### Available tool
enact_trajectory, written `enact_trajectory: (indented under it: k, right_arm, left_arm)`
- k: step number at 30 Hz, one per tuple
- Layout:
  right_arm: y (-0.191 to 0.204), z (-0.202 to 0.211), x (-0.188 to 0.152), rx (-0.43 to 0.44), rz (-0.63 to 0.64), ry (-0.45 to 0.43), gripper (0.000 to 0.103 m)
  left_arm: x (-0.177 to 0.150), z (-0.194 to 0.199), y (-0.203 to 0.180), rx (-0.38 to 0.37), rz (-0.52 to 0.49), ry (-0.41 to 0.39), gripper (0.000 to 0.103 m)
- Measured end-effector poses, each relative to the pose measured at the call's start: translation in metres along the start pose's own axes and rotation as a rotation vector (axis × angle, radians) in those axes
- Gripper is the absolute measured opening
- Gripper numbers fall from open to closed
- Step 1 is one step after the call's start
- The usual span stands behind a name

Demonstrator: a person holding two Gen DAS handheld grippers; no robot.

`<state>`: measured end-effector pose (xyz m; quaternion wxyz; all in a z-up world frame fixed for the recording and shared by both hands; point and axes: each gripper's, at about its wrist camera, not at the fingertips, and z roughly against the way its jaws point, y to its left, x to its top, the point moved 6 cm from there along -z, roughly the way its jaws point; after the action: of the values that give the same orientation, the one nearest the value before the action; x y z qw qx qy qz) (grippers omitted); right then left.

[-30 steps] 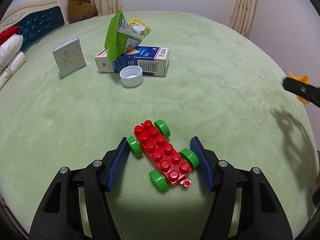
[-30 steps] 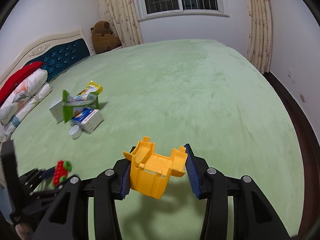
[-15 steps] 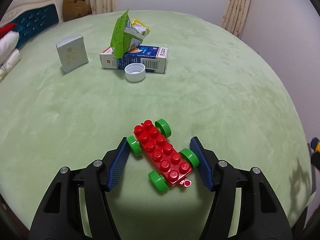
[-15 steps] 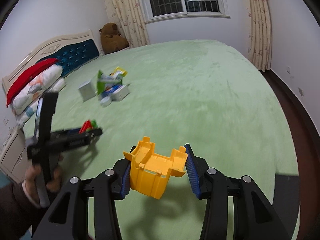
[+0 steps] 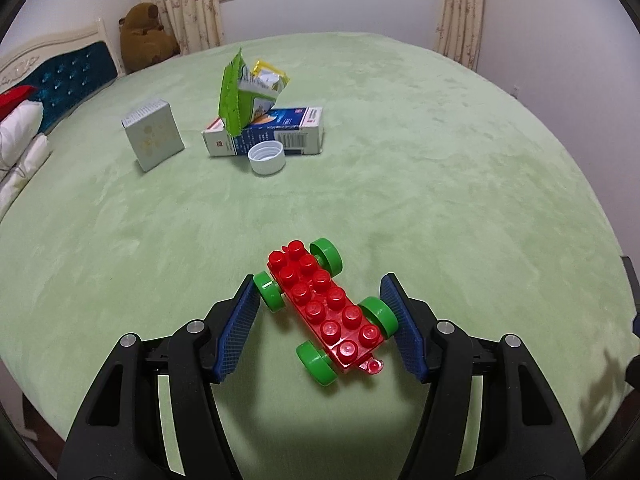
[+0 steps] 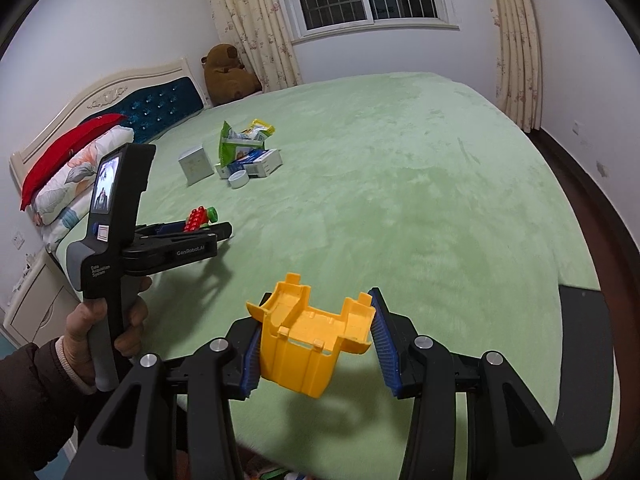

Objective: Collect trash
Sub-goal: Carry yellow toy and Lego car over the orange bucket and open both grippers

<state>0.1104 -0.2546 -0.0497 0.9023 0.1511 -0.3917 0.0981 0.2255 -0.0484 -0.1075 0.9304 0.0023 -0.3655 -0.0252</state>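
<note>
My left gripper (image 5: 319,284) is shut on a red studded toy car base (image 5: 328,312), its blue pads pressing on two green wheels. The right wrist view shows that gripper (image 6: 212,222) held just above the green bed by a hand (image 6: 86,328). A yellow plastic toy part (image 6: 308,340) sits clamped in my right gripper (image 6: 318,304), above the bed's near edge. The trash lies further up the bed: a green snack bag (image 5: 236,92) leaning on a blue-and-white carton (image 5: 280,132), a white cap (image 5: 267,157) and a small pale box (image 5: 154,140).
The green bed cover (image 6: 420,184) runs wide to the right of the trash. Pillows (image 6: 68,172) and a blue headboard (image 6: 160,108) lie at the left, a brown plush bear (image 6: 228,74) at the far corner. A dark object (image 6: 580,360) stands beside the bed's right edge.
The right gripper with the yellow part has pulled away to the side; the left gripper and its hand now fill the left of its view. The left gripper shifted slightly, still gripping the car base.
</note>
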Motion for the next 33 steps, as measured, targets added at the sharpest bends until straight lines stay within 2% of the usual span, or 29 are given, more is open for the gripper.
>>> enact_trajectory:
  k: [4,9,22,27,33]
  right_arm:
    - [0.009,0.011,-0.011,0.006,-0.006,0.001,0.046]
    - [0.024,0.021,-0.027,0.014,-0.001,0.020,0.046]
    - [0.066,0.034,-0.067,0.055,0.065,0.081,0.046]
    - [0.078,0.037,-0.095,0.086,0.109,0.142,0.046]
    - [0.081,0.019,-0.153,0.115,0.164,0.314,0.046]
  left_arm:
    - [-0.012,0.032,-0.009,-0.017,-0.046,-0.051,0.061]
    - [-0.033,0.064,-0.016,-0.053,-0.078,-0.075,0.061]
    - [-0.097,0.110,-0.018,-0.097,-0.157,-0.068,0.061]
    - [-0.135,0.117,-0.013,-0.114,-0.171,-0.012,0.061]
    - [-0.197,0.109,-0.008,-0.167,-0.198,0.129,0.061]
